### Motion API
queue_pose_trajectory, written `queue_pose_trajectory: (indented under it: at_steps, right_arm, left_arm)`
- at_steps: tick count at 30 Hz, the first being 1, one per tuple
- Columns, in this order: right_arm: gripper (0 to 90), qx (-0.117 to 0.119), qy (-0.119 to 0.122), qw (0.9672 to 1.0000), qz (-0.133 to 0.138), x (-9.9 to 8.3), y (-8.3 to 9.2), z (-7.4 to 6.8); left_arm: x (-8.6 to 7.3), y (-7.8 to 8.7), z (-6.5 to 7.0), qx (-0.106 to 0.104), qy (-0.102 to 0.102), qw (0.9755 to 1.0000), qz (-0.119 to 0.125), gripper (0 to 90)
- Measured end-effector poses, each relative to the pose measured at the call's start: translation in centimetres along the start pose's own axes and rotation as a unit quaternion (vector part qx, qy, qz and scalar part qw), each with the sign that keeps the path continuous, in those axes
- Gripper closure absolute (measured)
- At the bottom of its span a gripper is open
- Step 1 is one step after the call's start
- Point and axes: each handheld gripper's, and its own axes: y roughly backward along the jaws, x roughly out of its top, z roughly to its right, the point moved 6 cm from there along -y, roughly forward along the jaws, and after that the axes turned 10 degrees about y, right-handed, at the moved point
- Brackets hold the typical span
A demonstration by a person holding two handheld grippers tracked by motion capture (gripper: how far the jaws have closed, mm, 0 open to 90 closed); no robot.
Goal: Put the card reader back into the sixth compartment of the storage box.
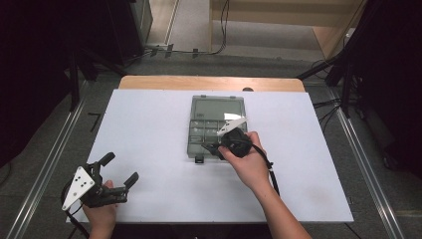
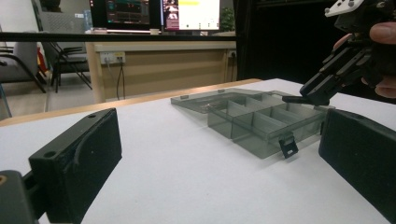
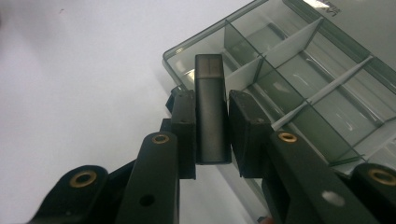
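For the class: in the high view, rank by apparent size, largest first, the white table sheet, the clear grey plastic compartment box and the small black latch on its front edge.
1. White table sheet
2. Clear grey plastic compartment box
3. Small black latch

No close calls.

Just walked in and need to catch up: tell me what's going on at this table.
A person holds a gripper in each hand at a white table. The right gripper is shut on a small dark rectangular block and holds it over a near corner compartment of an open, clear compartment box. The compartments in view look empty. The left gripper is open, holds nothing, and sits near the table's front left corner, apart from the box.
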Motion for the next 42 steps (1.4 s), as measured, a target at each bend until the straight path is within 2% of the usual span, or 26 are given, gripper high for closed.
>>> queue_pose_trajectory:
  at_steps: [18, 28, 34, 35, 39, 42]
  right_arm:
    - [70.8, -0.015, -0.026, 0.9995, -0.003, 0.1, -1.3, 1.6]
    - [70.7, -0.029, -0.052, 0.9982, -0.003, 0.2, -1.8, 2.2]
    - [69.3, -0.034, -0.055, 0.9979, -0.002, 0.2, -2.1, 2.3]
    - [64.6, -0.037, -0.053, 0.9979, -0.004, 0.2, -2.1, 2.3]
    - [28.8, -0.019, -0.05, 0.9985, 0.01, 0.4, -2.1, 1.9]
    - [11.3, -0.023, -0.039, 0.9988, 0.016, 0.5, -1.9, 1.8]
  left_arm:
    - [0.0, 0.0, 0.0, -0.001, 0.0, 1.0, 0.0, 0.0]
    - [0.0, 0.0, 0.0, -0.002, 0.001, 1.0, 0.001, 0.0]
    - [0.0, 0.0, 0.0, -0.002, 0.001, 1.0, 0.001, 0.0]
    - [0.0, 0.0, 0.0, -0.002, 0.001, 1.0, 0.001, 0.0]
    - [0.0, 0.0, 0.0, -0.002, 0.001, 1.0, 0.001, 0.0]
    - [0.0, 0.0, 0.0, -0.002, 0.001, 1.0, 0.0, 0.0]
